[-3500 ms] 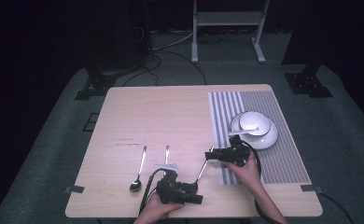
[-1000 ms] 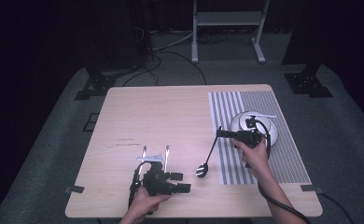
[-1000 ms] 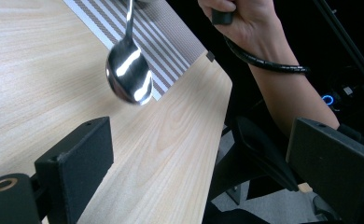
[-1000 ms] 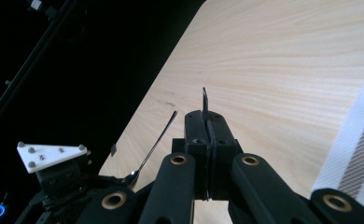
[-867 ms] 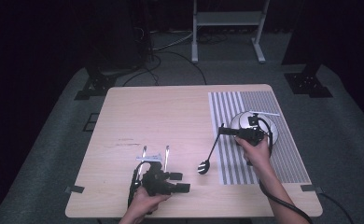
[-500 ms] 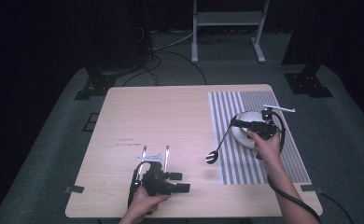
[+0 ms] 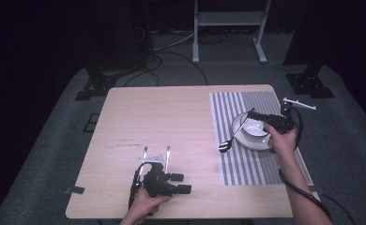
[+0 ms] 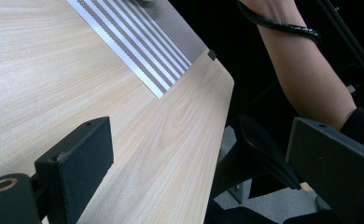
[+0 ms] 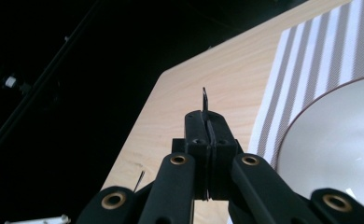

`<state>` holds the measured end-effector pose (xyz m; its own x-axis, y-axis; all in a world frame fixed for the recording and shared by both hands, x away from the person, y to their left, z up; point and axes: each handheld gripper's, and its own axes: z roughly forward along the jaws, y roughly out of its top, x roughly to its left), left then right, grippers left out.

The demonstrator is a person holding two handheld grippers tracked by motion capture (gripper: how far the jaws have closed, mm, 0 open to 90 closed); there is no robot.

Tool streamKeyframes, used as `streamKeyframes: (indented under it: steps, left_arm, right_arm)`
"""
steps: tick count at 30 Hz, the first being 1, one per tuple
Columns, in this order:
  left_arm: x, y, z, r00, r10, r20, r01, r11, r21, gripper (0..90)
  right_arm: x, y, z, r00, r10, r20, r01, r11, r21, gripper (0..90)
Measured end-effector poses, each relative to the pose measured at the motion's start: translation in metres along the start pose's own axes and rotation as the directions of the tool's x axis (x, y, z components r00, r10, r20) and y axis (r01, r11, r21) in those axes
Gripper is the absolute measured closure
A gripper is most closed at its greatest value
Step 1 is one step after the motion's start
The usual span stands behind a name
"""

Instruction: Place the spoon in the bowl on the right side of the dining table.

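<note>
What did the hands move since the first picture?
The right gripper picked a spoon up off the table and carried it right, over the bowl on the striped mat. The left gripper slid a little left, then stopped. The two utensils beside it stayed.

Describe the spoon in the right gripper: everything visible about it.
The spoon looks like dark, shiny metal, with a thin straight handle and a small rounded bowl. The right gripper is shut on the handle's upper end; in the right gripper view the handle shows edge-on between the pads. It slants down to the left, bowl end lowest, over the striped placemat near its left edge, beside the white bowl. Whether the tip touches the mat cannot be told.
</note>
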<state>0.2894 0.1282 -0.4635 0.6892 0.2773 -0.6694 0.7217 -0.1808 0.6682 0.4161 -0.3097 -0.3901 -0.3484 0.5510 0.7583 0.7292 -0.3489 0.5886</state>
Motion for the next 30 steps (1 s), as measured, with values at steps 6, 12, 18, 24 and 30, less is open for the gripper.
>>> streamKeyframes:
  steps: [6,12,18,24,30]
  left_arm:
    - [0.0,0.0,0.0,1.0,0.001,-0.002,-0.001,1.0,0.0,5.9]
    - [0.0,0.0,-0.001,1.0,0.002,-0.001,-0.002,1.0,-0.003,5.9]
    - [0.0,0.0,0.0,1.0,0.003,0.002,-0.003,1.0,-0.002,5.9]
    - [0.0,0.0,0.0,1.0,0.001,0.002,-0.001,1.0,-0.004,5.9]
    - [0.001,-0.001,0.001,1.0,-0.003,0.004,0.003,1.0,-0.005,5.8]
  right_arm:
    - [-0.004,0.014,-0.01,0.999,0.011,0.044,-0.009,0.999,-0.045,89.1]
    - [-0.007,0.026,-0.021,0.997,0.03,0.071,-0.024,0.996,-0.088,89.0]
    - [-0.014,0.035,-0.033,0.9924,0.056,0.109,-0.04,0.99,-0.137,89.0]
    - [-0.021,0.04,-0.045,0.9845,0.084,0.154,-0.053,0.979,-0.195,89.0]
    - [-0.031,0.042,-0.057,0.9762,0.112,0.185,-0.067,0.97,-0.235,89.0]
